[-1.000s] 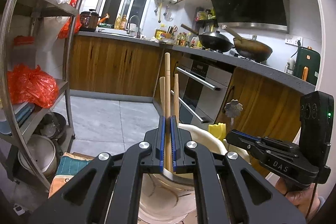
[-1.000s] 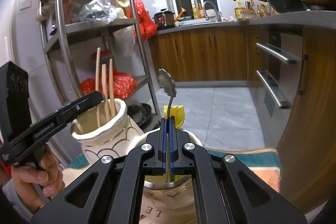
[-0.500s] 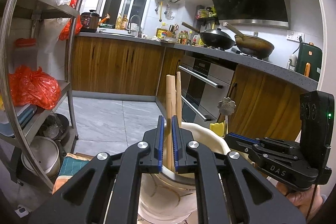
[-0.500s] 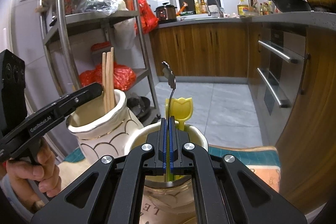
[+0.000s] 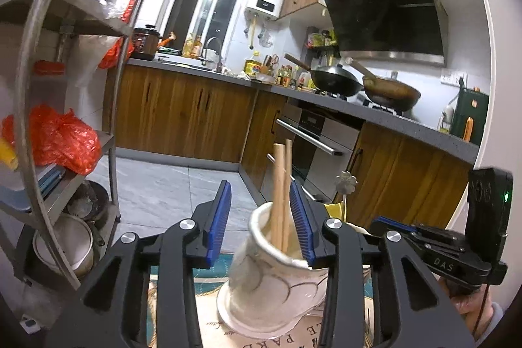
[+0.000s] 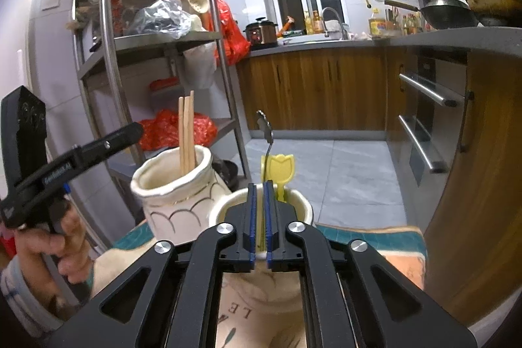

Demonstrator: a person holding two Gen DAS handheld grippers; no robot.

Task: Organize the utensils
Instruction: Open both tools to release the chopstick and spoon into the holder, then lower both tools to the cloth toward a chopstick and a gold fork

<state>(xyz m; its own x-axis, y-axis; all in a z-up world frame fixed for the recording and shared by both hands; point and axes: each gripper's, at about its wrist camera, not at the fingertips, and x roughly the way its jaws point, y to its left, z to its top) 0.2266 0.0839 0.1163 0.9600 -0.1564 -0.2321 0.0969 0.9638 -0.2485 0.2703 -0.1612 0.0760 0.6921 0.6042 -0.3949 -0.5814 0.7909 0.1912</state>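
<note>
A white vase with gold lines [image 5: 274, 276] holds wooden chopsticks [image 5: 280, 185]. My left gripper [image 5: 261, 217] is open, its blue pads on either side of the vase mouth, not touching the chopsticks. The vase [image 6: 176, 194] and chopsticks [image 6: 186, 132] also show in the right wrist view, left of a cream jar [image 6: 261, 250]. My right gripper [image 6: 260, 214] sits over the cream jar with its jaws slightly apart. A metal spoon with a flower end [image 6: 266, 132] and a yellow tulip utensil [image 6: 281, 172] stand in that jar.
A steel shelf rack [image 6: 107, 54] with red bags stands at the left. Wooden cabinets and an oven [image 6: 421, 126] line the right. The jars stand on a patterned mat [image 6: 385, 237]. Woks [image 5: 336, 80] sit on the counter.
My left gripper has opened and let go of the chopsticks, which now rest in the vase. My right gripper has parted slightly from the spoon, which sits lower in the jar.
</note>
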